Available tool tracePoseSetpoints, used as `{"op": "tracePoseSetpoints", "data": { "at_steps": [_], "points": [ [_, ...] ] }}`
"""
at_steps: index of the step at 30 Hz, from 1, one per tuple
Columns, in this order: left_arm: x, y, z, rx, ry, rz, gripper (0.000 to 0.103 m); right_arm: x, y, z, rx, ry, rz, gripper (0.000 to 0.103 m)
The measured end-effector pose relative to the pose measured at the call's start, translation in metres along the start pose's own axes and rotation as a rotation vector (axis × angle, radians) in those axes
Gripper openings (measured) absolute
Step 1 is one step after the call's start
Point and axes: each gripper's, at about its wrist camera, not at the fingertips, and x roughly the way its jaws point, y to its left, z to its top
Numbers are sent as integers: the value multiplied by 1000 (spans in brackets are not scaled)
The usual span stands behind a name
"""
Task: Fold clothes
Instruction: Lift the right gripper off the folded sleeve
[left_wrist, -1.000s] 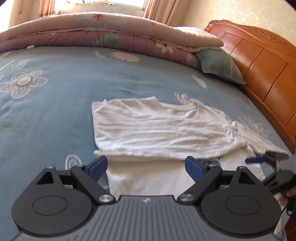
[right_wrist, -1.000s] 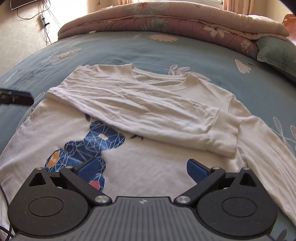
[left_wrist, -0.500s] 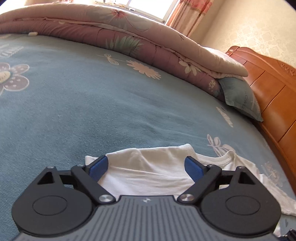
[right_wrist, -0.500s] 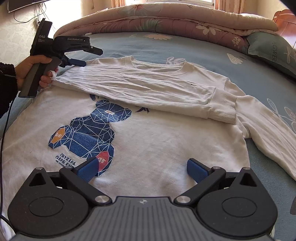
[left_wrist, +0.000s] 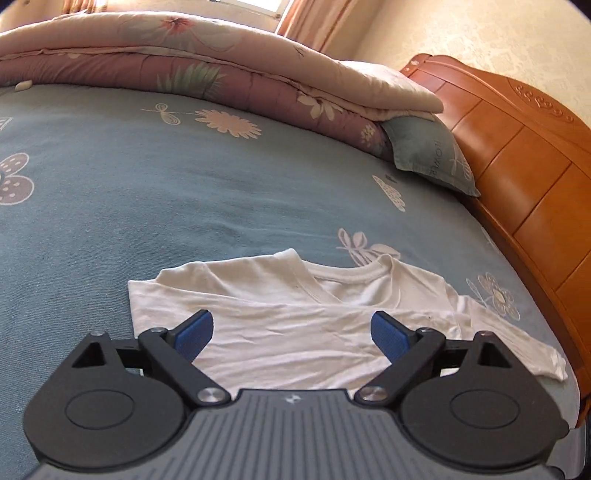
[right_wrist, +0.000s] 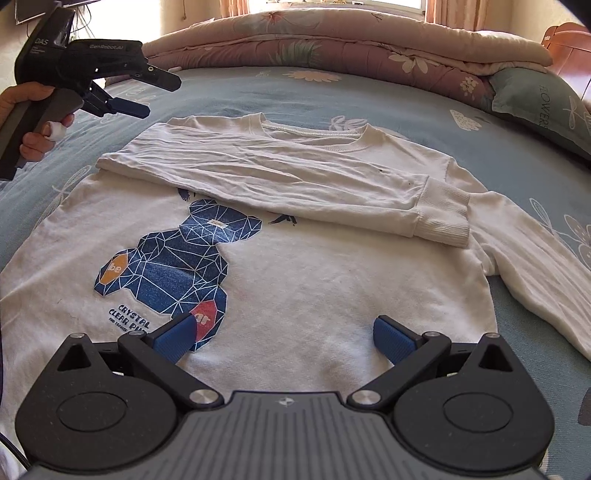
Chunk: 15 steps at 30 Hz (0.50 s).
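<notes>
A white sweatshirt (right_wrist: 332, 280) with a blue bear print (right_wrist: 173, 266) lies flat on the blue bed sheet (right_wrist: 258, 92). One sleeve is folded across the chest, its cuff (right_wrist: 443, 214) near the right shoulder. The other sleeve (right_wrist: 539, 269) trails off to the right. My left gripper (right_wrist: 159, 96) hangs open above the sheet, just beyond the shirt's left shoulder, holding nothing. From its own camera, the left gripper (left_wrist: 291, 332) looks over the shirt's collar (left_wrist: 351, 275). My right gripper (right_wrist: 284, 336) is open and empty over the lower front of the shirt.
A folded floral quilt (right_wrist: 332, 40) runs along the far side of the bed, with a grey-green pillow (right_wrist: 535, 99) at its right end. A wooden headboard (left_wrist: 517, 155) bounds the right side. A person's hand (right_wrist: 33, 122) holds the left gripper's handle.
The left gripper has lifted up and away from the folded sleeve's shoulder end and now hangs off the shirt. Its own view swung towards the collar and quilt. Both grippers stay open.
</notes>
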Motion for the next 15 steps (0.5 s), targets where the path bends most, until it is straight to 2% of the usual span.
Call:
{"op": "tracePoseSetpoints", "data": {
  "at_steps": [3, 6, 10, 13, 15],
  "points": [
    [-25, -27, 1, 82, 48, 0, 93, -8, 1, 3, 24, 34, 0, 103],
    [-43, -48, -10, 168, 72, -24, 98, -26, 2, -1, 38, 27, 16, 103],
    [-32, -59, -30, 252, 92, -2, 98, -49, 8, -15, 35, 42, 3, 103],
    [-6, -41, -37, 188, 87, 44, 98, -65, 11, -32, 51, 52, 11, 103],
    [12, -18, -39, 50, 127, 74, 97, -74, 12, -43, 69, 59, 14, 103]
  ]
}}
